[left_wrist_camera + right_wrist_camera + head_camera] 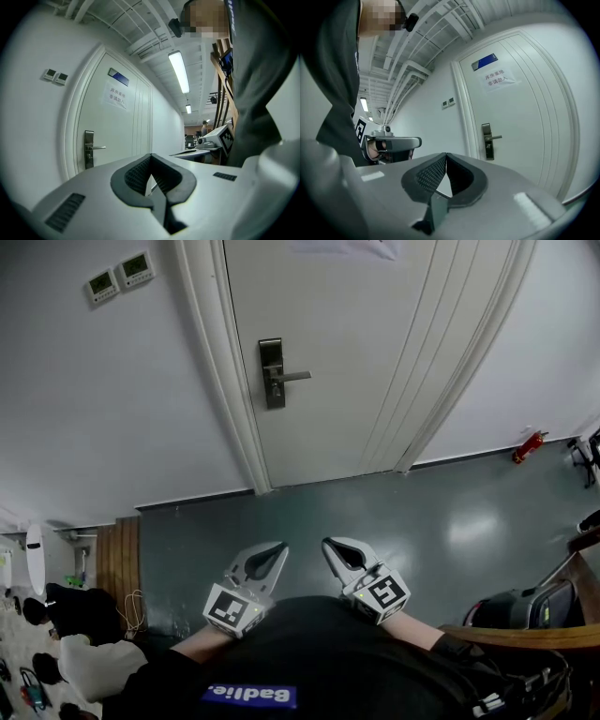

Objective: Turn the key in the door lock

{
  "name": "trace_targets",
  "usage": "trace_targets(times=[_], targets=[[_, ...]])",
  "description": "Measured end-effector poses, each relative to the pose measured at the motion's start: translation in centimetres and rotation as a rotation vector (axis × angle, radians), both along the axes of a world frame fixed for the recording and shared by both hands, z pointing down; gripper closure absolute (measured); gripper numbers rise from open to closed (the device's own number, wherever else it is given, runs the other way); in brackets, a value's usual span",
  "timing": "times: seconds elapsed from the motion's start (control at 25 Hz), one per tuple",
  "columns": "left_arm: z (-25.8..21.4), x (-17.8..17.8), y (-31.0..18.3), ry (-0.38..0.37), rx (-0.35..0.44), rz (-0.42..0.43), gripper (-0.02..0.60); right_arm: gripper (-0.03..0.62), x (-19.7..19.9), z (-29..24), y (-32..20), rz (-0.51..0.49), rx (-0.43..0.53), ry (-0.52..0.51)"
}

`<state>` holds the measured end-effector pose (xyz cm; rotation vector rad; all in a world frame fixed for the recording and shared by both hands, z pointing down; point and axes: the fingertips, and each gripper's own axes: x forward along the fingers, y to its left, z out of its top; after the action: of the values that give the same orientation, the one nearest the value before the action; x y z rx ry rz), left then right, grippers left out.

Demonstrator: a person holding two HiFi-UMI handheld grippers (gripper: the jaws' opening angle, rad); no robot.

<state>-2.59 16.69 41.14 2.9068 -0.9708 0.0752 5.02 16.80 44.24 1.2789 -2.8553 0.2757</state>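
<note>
Dark upright metal lock plate (pixel 272 373) on white panelled door (pixel 356 352) lies well ahead; left gripper (pixel 272 554) aligns closer than right gripper (pixel 333 549); both jaws closed, empty

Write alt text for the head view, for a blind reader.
A closed white door with a metal lock plate and lever handle stands ahead across a grey floor. At the bottom, the left gripper and right gripper are held near the person's body, both shut and empty, well short of the door.
</note>
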Motion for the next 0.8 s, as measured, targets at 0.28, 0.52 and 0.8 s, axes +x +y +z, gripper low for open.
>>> trace_targets(times=[0.28, 0.52, 0.8], targets=[[-0.9, 2.9, -3.3, -0.003, 0.060, -0.101, 0.577, 0.592, 4.8, -0.2, -2.4, 0.014, 0.023, -0.015], [0.0, 3.1, -8.8, -0.055, 0.084, -0.103, 0.577, 0.592, 4.8, 1.4, -6.9, 0.014, -0.013, 0.000], [1.8, 0.8, -19.9, -0.081, 0.114, -0.058, 0.577, 0.592, 2.3, 2.3, -16.4, 0.071, -0.035, 0.053]])
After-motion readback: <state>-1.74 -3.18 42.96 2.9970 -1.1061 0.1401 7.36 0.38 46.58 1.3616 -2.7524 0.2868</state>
